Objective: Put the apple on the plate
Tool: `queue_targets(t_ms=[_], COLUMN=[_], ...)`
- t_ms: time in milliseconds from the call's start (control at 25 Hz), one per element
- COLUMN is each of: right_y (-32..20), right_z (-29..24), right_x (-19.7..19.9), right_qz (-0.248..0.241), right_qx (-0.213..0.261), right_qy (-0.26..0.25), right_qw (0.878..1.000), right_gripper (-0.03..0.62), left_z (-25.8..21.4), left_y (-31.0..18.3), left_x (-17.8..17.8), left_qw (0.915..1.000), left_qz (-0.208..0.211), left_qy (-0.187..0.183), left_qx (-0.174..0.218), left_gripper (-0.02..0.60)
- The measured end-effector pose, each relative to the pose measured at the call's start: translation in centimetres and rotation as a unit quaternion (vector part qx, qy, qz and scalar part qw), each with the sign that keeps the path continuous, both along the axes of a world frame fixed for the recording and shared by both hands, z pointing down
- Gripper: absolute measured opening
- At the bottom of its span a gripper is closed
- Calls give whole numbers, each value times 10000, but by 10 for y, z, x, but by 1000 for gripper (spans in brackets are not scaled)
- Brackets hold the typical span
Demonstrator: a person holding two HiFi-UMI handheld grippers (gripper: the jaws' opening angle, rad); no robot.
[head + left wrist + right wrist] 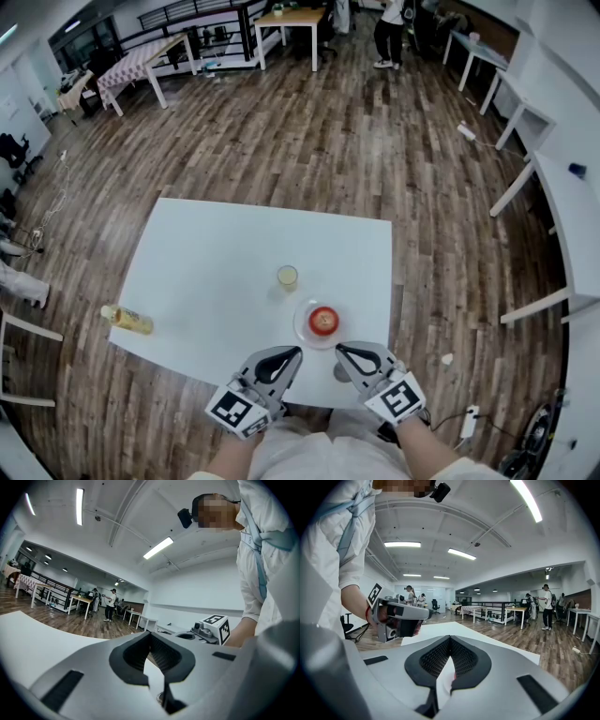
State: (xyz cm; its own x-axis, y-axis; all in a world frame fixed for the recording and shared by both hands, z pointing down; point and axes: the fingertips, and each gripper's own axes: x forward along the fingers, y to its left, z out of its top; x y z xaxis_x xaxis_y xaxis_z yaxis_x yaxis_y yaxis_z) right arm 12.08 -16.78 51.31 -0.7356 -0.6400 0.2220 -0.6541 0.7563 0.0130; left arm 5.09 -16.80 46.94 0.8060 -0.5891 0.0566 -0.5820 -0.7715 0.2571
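1 apple (323,321) on plate (300,325) | yellowish cup (287,277) nr | btl (127,320) lying apart

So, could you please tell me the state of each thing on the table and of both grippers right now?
apple: resting on the plate, not held.
plate: flat on the table, under the apple.
cup: upright, yellowish liquid inside.
bottle: lying on its side by the table's left edge.
left gripper: fingers shut, empty.
right gripper: fingers shut, empty.
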Motion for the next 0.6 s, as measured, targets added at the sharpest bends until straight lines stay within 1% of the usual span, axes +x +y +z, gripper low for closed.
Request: queue_targets(t_ms=[280, 600], right_y=[-1, 1], right_z=[1, -3], right_x=[1, -1], right_qz=[1, -42], right_qx=[-12, -17], right_qy=[81, 61], right_qw=[10000, 10000], right_gripper=[31, 29], left_z=[0, -3], left_y=[0, 0], left_x=[0, 1], left_qw=[10000, 10000], left_qz=[15, 14], left_qy=[-2, 12], left_qx=[-23, 20], left_gripper=[2, 2])
